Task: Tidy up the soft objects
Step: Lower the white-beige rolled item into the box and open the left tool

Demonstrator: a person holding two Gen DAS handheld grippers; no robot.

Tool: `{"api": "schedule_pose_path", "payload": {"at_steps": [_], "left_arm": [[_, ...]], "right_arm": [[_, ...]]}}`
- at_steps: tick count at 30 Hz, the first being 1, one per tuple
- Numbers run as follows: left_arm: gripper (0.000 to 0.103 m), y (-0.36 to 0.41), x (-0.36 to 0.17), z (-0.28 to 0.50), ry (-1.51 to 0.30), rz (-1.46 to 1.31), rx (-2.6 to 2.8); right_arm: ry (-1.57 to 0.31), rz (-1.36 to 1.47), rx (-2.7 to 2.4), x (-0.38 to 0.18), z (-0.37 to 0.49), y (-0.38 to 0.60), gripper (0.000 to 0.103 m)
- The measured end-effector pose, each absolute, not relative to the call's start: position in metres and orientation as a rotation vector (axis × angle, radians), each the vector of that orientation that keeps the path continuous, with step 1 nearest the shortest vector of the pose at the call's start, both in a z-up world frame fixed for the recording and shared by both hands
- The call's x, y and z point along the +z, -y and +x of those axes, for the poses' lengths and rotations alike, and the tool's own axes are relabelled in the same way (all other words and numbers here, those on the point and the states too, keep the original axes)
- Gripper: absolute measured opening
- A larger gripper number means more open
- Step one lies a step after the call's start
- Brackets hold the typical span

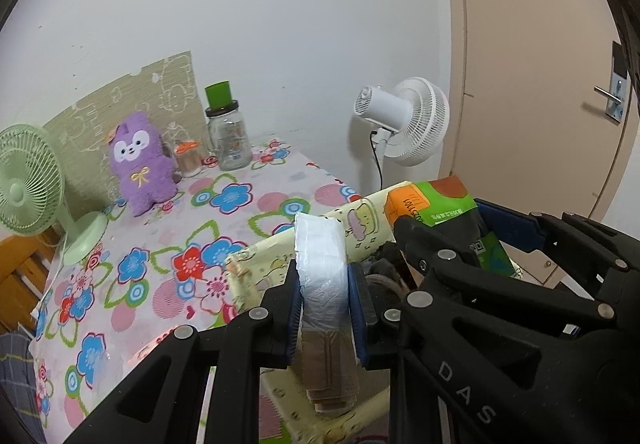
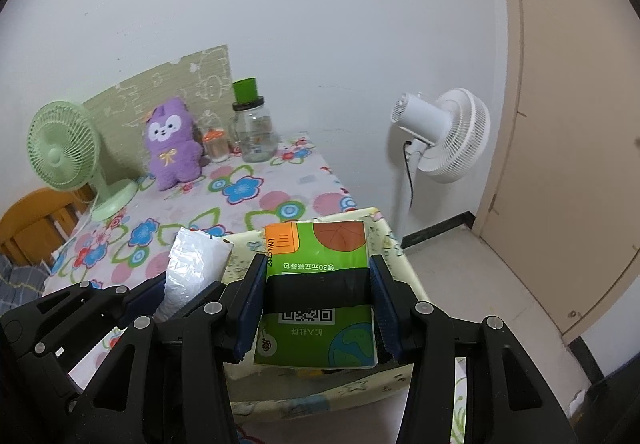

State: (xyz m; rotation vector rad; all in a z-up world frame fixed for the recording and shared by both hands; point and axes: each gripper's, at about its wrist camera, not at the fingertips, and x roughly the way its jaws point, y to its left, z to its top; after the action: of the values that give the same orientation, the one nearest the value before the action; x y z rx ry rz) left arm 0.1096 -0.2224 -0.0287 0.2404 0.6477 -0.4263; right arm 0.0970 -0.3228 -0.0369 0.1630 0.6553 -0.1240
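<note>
Both hands are loaded and sit over a pale cartoon-print storage box [image 2: 384, 240] at the bottom centre of each view, at the near edge of the flower-patterned worktop [image 1: 240, 204]. The left gripper [image 1: 324, 308] has its jaws clamped on a slim white plastic-wrapped pack [image 1: 320, 264], held upright above the box's left side. The right gripper [image 2: 318, 304] has its jaws clamped on a green tissue pack [image 2: 320, 272] with an orange corner and a QR code, hanging over the box's right side.

Neither pack is released yet, so I judge the task to be mid-way: two soft items carried to the box, still to be lowered in and let go. What already lies inside is mostly hidden (only something dark shows). A purple plush toy [image 1: 140, 164] at the upper left, propped near a glass jar [image 1: 228, 136] and a green desk fan [image 1: 28, 188], may be left to tidy.
</note>
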Motion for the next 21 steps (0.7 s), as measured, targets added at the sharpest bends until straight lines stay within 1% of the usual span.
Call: {"api": "schedule_pose_path", "payload": {"at_steps": [6, 7, 8, 10, 11, 12, 13, 14, 15, 18, 21], "left_arm": [[0.022, 0.236, -0.038, 0.118, -0.666, 0.252, -0.443], [0.022, 0.238, -0.040, 0.121, -0.671, 0.253, -0.443], [0.025, 0.239, -0.042, 0.122, -0.674, 0.254, -0.444], [0.034, 0.242, -0.046, 0.125, -0.681, 0.261, -0.449], [0.043, 0.243, -0.047, 0.126, -0.683, 0.263, -0.452], [0.058, 0.243, -0.049, 0.127, -0.687, 0.266, -0.453], [0.070, 0.244, -0.051, 0.128, -0.698, 0.274, -0.447], [0.088, 0.245, -0.051, 0.127, -0.698, 0.279, -0.440], [0.091, 0.244, -0.051, 0.125, -0.678, 0.287, -0.428], [0.093, 0.245, -0.049, 0.120, -0.651, 0.316, -0.413], [0.095, 0.241, -0.050, 0.125, -0.661, 0.315, -0.404]], "right_arm": [[-0.672, 0.174, -0.153, -0.047, 0.103, 0.336, 0.054], [-0.676, 0.175, -0.158, -0.049, 0.105, 0.338, 0.054], [-0.680, 0.177, -0.162, -0.051, 0.106, 0.340, 0.054], [-0.685, 0.177, -0.172, -0.055, 0.108, 0.343, 0.054], [-0.689, 0.179, -0.177, -0.057, 0.110, 0.345, 0.054], [-0.692, 0.182, -0.179, -0.059, 0.111, 0.346, 0.053], [-0.695, 0.186, -0.181, -0.062, 0.111, 0.347, 0.053], [-0.698, 0.189, -0.181, -0.063, 0.112, 0.347, 0.053], [-0.699, 0.193, -0.180, -0.065, 0.113, 0.347, 0.053], [-0.700, 0.207, -0.169, -0.068, 0.116, 0.347, 0.053], [-0.701, 0.204, -0.164, -0.069, 0.119, 0.344, 0.053]]}}
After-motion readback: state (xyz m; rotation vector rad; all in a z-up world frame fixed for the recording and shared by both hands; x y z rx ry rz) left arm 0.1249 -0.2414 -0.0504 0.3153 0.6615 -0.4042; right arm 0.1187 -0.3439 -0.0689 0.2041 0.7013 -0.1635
